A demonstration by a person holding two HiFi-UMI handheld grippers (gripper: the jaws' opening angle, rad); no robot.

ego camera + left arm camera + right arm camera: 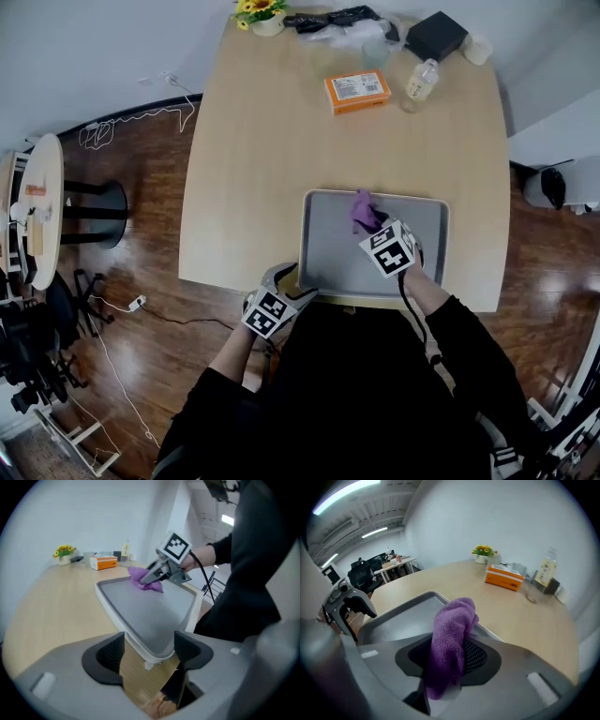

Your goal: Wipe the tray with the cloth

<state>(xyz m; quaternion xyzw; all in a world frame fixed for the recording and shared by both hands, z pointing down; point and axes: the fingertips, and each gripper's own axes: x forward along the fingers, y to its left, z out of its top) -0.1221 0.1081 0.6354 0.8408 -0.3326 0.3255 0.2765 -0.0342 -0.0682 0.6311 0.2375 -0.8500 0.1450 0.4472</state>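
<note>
Our right claw [450, 663] clamps the purple cloth [364, 212] over the tray [328, 267], which sits at the tabletop's [253, 169] near edge. Our left claw [150, 651] gapes around the tray's corner without pressing it, so we judge a firm wipe could skid the tray.

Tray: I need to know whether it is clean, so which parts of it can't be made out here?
- Head view: the tray surface under the cloth and the right hand-held gripper, which cover it.
- Right gripper view: the near part, hidden by that hand-held gripper's body and the cloth.
- Left gripper view: part of the far rim, behind the cloth and the right hand-held gripper.
- Fine marks: too small in every view.
</note>
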